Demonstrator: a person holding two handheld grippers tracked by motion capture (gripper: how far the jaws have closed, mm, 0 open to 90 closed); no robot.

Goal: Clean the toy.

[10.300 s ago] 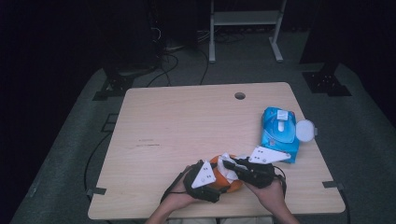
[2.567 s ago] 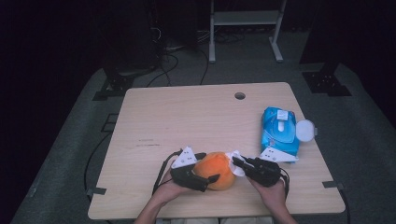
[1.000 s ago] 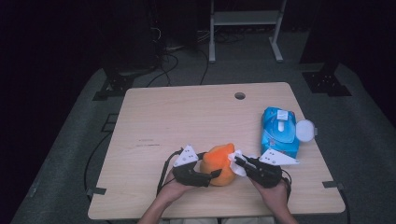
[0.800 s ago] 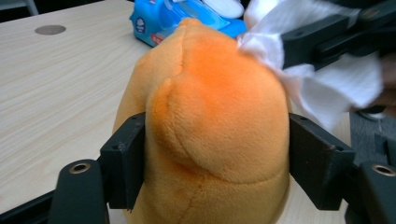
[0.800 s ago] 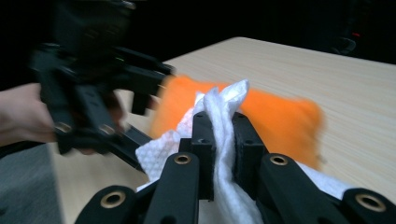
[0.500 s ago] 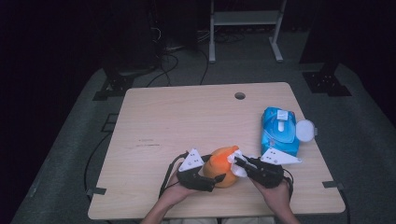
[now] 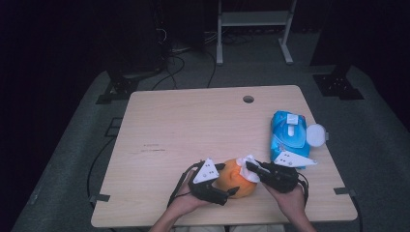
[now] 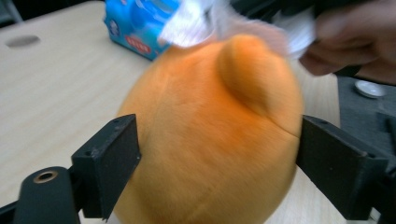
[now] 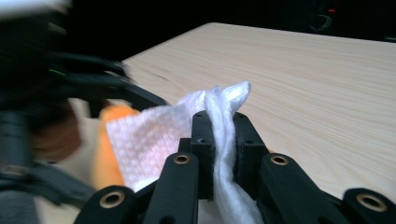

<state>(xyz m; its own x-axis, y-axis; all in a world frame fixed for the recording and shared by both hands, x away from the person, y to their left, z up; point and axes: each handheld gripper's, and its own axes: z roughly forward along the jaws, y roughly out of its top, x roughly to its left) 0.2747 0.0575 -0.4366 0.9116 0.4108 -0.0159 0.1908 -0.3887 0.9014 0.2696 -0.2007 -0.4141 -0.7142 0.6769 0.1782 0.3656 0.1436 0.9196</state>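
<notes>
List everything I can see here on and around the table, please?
Table: one, light wood, centre, with a round hole near its far edge.
Plush toy: one, orange, near edge of the table, between the left jaws.
Wipe: one, white, pinched in the right jaws, lying against the toy.
Wipes pack: one, blue, right side of the table, its white lid flipped open.
Cables: several, black, on the grey floor beyond the table.
Frame legs: white, far floor.
Left hand-held gripper: black, jaws have just been opening around the toy.
Right hand-held gripper: black, shut on the wipe.
</notes>
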